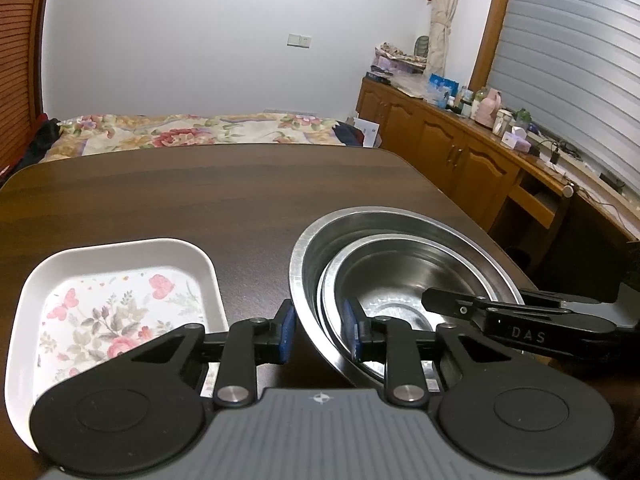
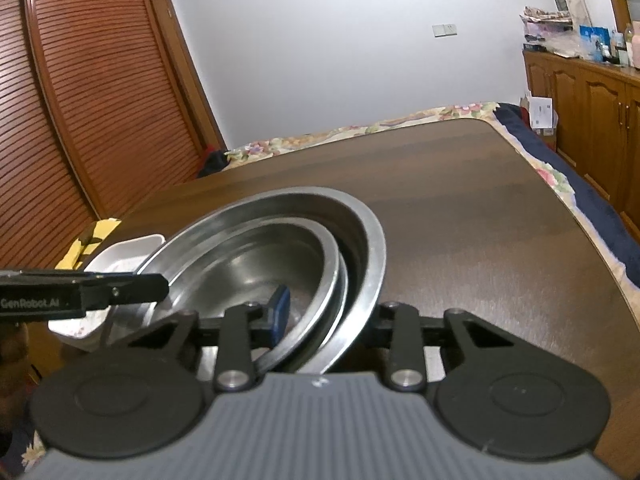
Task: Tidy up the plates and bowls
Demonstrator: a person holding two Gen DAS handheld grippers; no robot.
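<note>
- The left gripper point(image 1: 318, 330) comes in low over the bench point(image 1: 200, 192). Its two blue-tipped fingers point(image 1: 287, 330) stand on each side of the near walls of the bowls, one finger outside and one inside. A small gap shows by the pads, so I cannot tell if they pinch the metal.
- The right gripper point(image 2: 326, 320) reaches in from the other side. One blue finger point(image 2: 280, 312) sits inside the bowls. The other finger is hidden behind the rims, so I cannot tell if it grips.
- There are two bowls. The small bowl point(image 1: 396, 276) sits inside the big bowl point(image 1: 360, 232), pushed toward one side.
- There is one tray point(image 1: 120, 260). It lies flat on the bench just to the left of the bowls, and it does not touch them.
- The bowls are shiny grey metal, round, with flat wide rims.
- The tray is white, with round corners, and has pink flowers and butterflies painted inside.
- The bench is dark brown wood with a smooth top and a round corner.
</note>
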